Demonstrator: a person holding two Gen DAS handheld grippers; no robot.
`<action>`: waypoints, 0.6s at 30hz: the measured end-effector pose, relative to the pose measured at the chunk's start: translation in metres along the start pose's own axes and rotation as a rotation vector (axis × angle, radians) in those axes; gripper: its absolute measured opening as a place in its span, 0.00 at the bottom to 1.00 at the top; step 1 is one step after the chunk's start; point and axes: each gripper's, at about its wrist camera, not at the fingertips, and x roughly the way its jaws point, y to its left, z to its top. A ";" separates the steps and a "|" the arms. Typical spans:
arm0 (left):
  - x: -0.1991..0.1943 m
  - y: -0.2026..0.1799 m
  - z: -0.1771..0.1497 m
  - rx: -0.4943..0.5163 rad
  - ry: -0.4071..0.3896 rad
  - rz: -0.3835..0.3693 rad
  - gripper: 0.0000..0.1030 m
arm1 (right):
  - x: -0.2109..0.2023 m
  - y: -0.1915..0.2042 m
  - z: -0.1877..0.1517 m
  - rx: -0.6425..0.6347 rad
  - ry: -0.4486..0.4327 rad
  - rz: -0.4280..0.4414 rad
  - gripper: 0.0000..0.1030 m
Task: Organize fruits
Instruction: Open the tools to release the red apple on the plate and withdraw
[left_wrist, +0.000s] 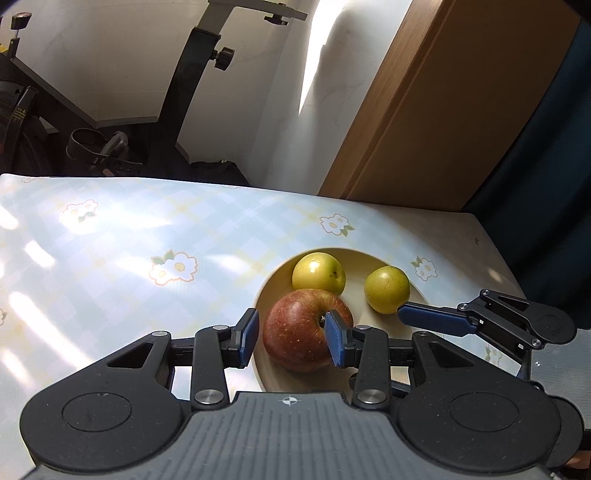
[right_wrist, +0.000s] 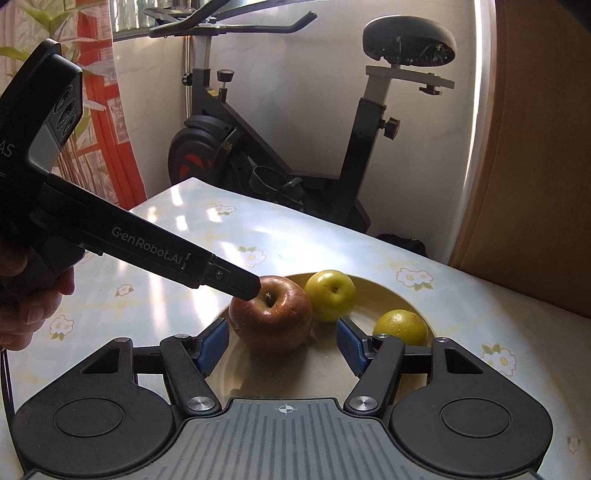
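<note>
A red apple (left_wrist: 299, 339) (right_wrist: 273, 317) lies in a cream plate (left_wrist: 369, 258) (right_wrist: 388, 295) together with two yellow-green fruits, one at the back (left_wrist: 318, 272) (right_wrist: 330, 293) and one to the right (left_wrist: 386, 289) (right_wrist: 400, 326). My left gripper (left_wrist: 291, 341) (right_wrist: 255, 290) hovers just over the apple's top near the stem. Its jaws are narrowly apart and press on nothing. My right gripper (right_wrist: 282, 343) stands open low over the plate's near side, with the apple just beyond its pads. One of its fingers (left_wrist: 436, 319) reaches toward the right fruit.
The plate sits near the right end of a table with a floral cloth (left_wrist: 129, 240) (right_wrist: 207, 236). An exercise bike (right_wrist: 280, 147) stands behind the table's far edge. A wooden panel (left_wrist: 424, 110) rises at the right. A person's hand (right_wrist: 33, 302) holds the left gripper.
</note>
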 end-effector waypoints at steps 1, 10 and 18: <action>-0.007 0.000 -0.002 0.004 -0.011 0.008 0.40 | -0.005 -0.001 -0.003 0.013 -0.004 -0.002 0.59; -0.058 -0.012 -0.034 0.074 -0.064 0.110 0.41 | -0.046 -0.010 -0.044 0.140 -0.023 -0.046 0.59; -0.080 -0.019 -0.068 0.071 -0.057 0.129 0.41 | -0.069 -0.007 -0.072 0.209 0.003 -0.111 0.59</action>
